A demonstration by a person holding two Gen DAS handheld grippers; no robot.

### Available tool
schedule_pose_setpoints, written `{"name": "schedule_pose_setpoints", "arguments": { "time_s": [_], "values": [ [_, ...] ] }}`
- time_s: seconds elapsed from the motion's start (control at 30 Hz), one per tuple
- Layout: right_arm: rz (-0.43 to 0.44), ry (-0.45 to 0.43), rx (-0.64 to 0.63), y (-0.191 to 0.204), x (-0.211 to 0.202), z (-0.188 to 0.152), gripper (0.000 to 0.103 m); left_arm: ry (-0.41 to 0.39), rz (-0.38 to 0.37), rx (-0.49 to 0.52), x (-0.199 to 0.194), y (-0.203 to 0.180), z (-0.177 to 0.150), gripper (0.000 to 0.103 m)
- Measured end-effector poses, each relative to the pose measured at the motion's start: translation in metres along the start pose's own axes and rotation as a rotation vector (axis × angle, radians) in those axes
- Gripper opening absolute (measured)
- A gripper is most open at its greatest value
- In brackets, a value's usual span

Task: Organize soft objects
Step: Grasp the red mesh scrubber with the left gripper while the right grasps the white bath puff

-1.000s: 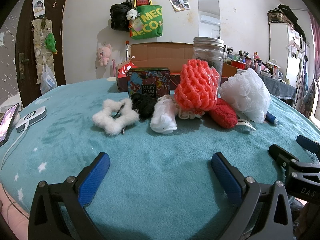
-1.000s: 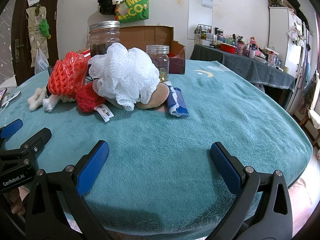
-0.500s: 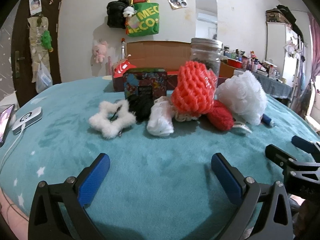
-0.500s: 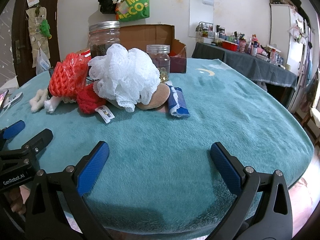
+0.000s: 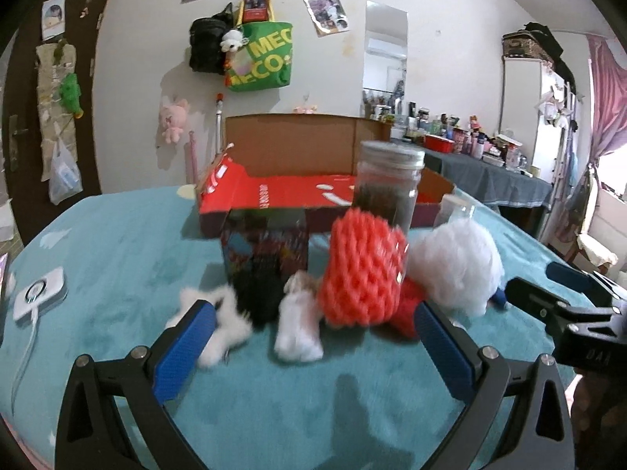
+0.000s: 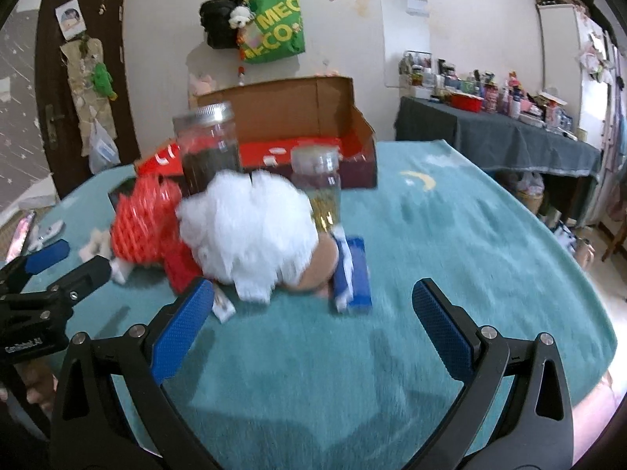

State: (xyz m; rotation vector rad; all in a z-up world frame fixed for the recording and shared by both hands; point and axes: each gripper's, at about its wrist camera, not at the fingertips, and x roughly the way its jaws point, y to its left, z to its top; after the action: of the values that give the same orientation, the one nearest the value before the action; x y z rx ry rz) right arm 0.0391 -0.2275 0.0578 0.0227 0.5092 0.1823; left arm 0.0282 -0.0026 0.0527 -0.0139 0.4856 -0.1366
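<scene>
A heap of soft things lies on the teal blanket: a white fluffy star [image 5: 225, 323], a black pom [image 5: 260, 293], a white sock roll [image 5: 299, 329], an orange foam net [image 5: 362, 270], a red knit piece [image 5: 407, 305] and a white bath pouf [image 5: 456, 268] [image 6: 250, 227]. My left gripper [image 5: 313, 346] is open and empty, raised just short of the heap. My right gripper [image 6: 309, 331] is open and empty, raised just short of the pouf, a tan pad [image 6: 323, 264] and a blue packet [image 6: 356, 274]. An open red cardboard box [image 5: 298, 180] [image 6: 309, 137] stands behind.
A printed tin [image 5: 266, 243] and a tall glass jar [image 5: 388, 188] stand between heap and box; a smaller jar [image 6: 319, 188] stands by the pouf. A white charger [image 5: 39, 293] lies left. The blanket edge falls off at right, toward a cluttered side table [image 6: 497, 133].
Both grippers have risen and moved forward toward the heap, which now looks closer and blurred. The box's red inside has come into view. Both stay open.
</scene>
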Motion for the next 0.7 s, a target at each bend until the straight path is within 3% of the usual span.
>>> {"name": "schedule_pose_setpoints", "arguments": {
  "time_s": [0.23,0.47,0.57,0.7],
  "values": [
    [0.154,0.057,-0.005,-0.010,0.030,0.035,0.103,0.048,-0.061,0.031,0.020,-0.005,0.024,0.102],
    [0.265,0.178,-0.078,-0.004,0.069,0.050,0.102,0.114,-0.098,0.073,0.038,-0.013,0.026,0.076],
    [0.310,0.188,-0.120,0.005,0.068,0.046,0.074,0.134,-0.168,0.083,0.037,-0.018,0.024,0.054],
    [0.327,0.173,-0.121,0.011,0.063,0.040,0.048,0.143,-0.185,0.105,0.034,-0.023,0.025,0.044]
  ]
}}
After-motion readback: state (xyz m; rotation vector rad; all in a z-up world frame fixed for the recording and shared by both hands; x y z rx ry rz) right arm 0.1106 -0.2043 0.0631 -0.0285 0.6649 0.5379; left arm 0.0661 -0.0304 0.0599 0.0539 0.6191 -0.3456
